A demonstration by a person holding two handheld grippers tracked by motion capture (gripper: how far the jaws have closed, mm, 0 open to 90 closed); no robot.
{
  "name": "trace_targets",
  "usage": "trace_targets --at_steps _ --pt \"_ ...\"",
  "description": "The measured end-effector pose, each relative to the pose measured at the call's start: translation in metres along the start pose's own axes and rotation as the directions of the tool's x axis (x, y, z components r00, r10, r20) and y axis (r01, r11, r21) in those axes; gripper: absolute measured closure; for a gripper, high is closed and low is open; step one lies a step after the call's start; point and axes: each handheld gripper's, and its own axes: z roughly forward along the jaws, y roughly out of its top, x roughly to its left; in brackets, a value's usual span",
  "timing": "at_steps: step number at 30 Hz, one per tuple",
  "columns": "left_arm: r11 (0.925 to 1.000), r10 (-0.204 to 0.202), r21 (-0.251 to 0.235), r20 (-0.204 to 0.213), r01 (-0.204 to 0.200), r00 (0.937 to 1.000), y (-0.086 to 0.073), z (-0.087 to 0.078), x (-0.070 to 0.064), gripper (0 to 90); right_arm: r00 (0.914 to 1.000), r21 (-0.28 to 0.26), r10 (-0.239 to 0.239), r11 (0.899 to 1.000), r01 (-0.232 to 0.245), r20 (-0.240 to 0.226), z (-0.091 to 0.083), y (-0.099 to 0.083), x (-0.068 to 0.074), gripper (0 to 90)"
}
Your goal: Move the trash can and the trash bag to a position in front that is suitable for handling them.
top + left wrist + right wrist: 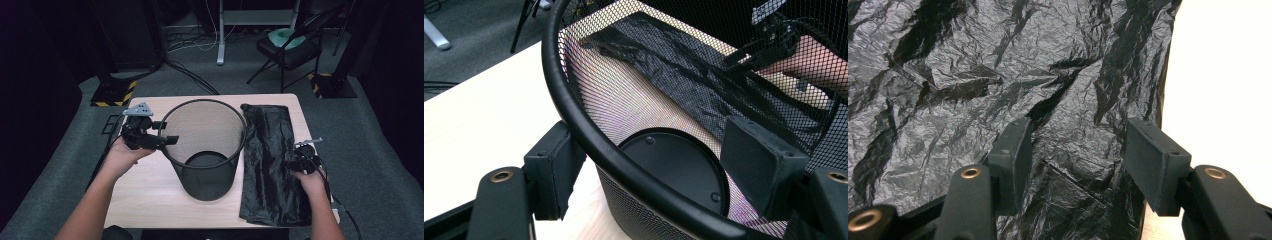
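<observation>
The left gripper (654, 175) is spread wide and straddles the rim of the black mesh bin (206, 150), one jaw outside the wall and one inside, neither pressed to it; beyond its jaws, through the mesh, lies the black plastic bag (674, 60). The right gripper (1075, 160), also released, hangs just over that crumpled bag (998, 75), which stretches ahead of and beneath its jaws, with bare table (1228, 75) at one side.
</observation>
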Motion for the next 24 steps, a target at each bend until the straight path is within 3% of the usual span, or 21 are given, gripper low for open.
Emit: trace_targets --at_steps 17,24 --pt "1.0 -0.002 -0.003 0.021 0.002 0.9998 0.001 -0.004 0.006 26.5 0.9994 -0.009 -0.033 0.999 0.033 0.009 0.001 0.007 0.005 42.8" --pt "0.9998 -0.008 -0.016 0.005 0.008 1.0 0.003 -0.011 0.007 25.7 0.9988 0.0 -0.042 0.999 0.042 0.024 0.002 0.01 0.005 32.2"
